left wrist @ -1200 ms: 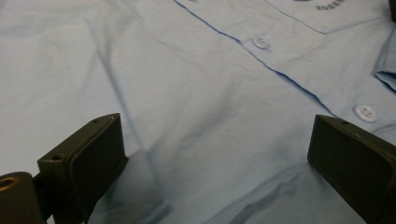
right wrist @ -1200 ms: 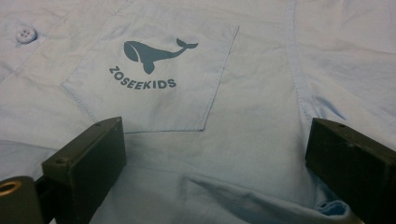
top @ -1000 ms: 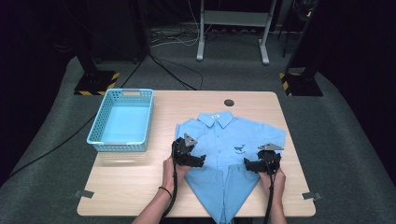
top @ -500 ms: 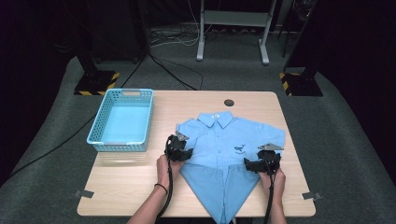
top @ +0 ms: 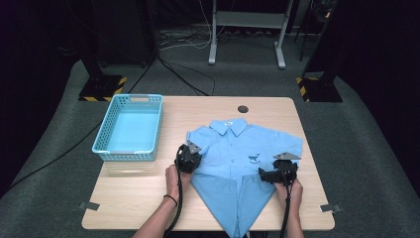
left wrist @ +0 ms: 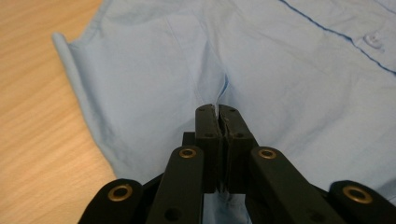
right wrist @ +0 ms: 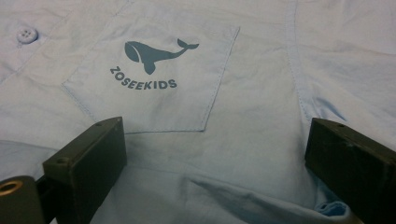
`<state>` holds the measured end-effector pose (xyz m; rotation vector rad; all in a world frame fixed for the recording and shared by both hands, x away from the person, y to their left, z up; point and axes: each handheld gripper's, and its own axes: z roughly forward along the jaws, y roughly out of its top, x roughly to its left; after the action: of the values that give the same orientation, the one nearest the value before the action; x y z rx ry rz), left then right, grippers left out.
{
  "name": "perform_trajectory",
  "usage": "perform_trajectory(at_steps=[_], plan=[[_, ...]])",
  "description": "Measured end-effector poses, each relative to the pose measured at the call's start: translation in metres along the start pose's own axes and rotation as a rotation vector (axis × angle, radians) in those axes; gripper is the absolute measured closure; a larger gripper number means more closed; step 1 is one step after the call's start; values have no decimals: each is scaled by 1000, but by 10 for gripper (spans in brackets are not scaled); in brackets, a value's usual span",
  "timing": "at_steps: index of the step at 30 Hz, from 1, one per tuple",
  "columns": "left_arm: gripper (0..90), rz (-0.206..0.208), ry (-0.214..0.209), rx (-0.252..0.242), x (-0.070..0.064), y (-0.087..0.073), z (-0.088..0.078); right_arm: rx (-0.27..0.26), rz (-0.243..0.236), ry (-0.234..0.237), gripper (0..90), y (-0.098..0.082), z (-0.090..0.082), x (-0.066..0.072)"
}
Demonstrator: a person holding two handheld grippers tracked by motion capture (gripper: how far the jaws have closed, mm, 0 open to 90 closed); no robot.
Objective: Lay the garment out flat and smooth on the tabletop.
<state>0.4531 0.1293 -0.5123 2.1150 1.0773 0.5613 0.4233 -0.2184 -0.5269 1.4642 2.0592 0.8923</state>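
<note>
The light-blue shirt lies collar-far on the table, its left edge pinched in the just-closed left claw, while the right claw gapes wide over the right side.

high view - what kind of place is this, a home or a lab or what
Most likely a lab or recording studio, not a home: a lone wooden table on grey carpet against dark surroundings, yellow-black striped stand bases on the floor, loose cables, and a metal stand behind.
</note>
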Motion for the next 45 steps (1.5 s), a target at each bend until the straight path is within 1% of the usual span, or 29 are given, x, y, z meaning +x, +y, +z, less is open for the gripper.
perform_trajectory(at_steps=[3, 4, 5, 8, 10, 11, 13, 15, 16, 17, 18, 22, 24, 25, 26, 28, 31, 34, 36, 41, 43, 45], plan=[[867, 17, 32, -31, 3, 2, -8, 0, -1, 1, 45, 0, 0, 0], [867, 16, 40, -39, 5, 2, -10, 0, -1, 1, 45, 0, 0, 0], [867, 1, 45, -48, 8, 2, -12, 0, -2, 0, 45, 0, 0, 0], [867, -26, 67, -76, 17, -1, -18, 1, -1, 0, 45, 0, 0, 0], [867, -33, 75, -85, 19, -2, -20, 0, -1, 1, 45, 0, 0, 0], [866, -49, 92, -101, 24, -4, -24, 0, -1, 1, 45, 0, 0, 0], [867, -62, 106, -107, 28, -6, -27, 0, -1, 1, 45, 0, 0, 0], [867, -62, 114, -105, 30, -7, -28, 0, -1, 0, 45, 0, 0, 0], [867, -63, 130, -103, 32, -10, -30, 1, -1, 1, 45, 0, 0, 0], [867, -64, 136, -103, 33, -11, -31, 1, -1, 1, 45, 0, 0, 0], [867, -64, 136, -103, 33, -11, -31, 1, -1, 1, 45, 0, 0, 0], [867, -85, 157, -96, 39, -18, -35, 1, -1, 0, 44, 0, 0, 0], [867, -87, 165, -95, 40, -19, -36, 1, -1, 0, 45, 0, 0, 0], [867, -91, 177, -92, 43, -21, -37, 1, -1, 0, 45, 0, 0, 0], [867, -99, 179, -90, 44, -22, -38, 1, -1, 0, 44, 0, 0, 0], [865, -107, 190, -84, 46, -26, -39, 1, -2, 0, 45, 0, 0, 0], [847, -100, 213, -57, 47, -33, -40, 1, -1, 0, 45, 0, 0, 0], [806, -117, 220, -44, 50, -39, -42, 1, -1, 0, 44, 0, 0, 0], [782, -127, 216, -40, 50, -42, -44, 1, -1, 0, 44, 0, 0, 0], [658, -160, 210, -45, 49, -48, -50, 1, -2, 0, 45, 0, 0, 0], [644, -166, 218, -45, 48, -51, -51, 1, -2, 0, 44, 0, 0, 0], [597, -177, 216, -37, 47, -53, -52, 1, -2, 0, 44, 0, 0, 0]])
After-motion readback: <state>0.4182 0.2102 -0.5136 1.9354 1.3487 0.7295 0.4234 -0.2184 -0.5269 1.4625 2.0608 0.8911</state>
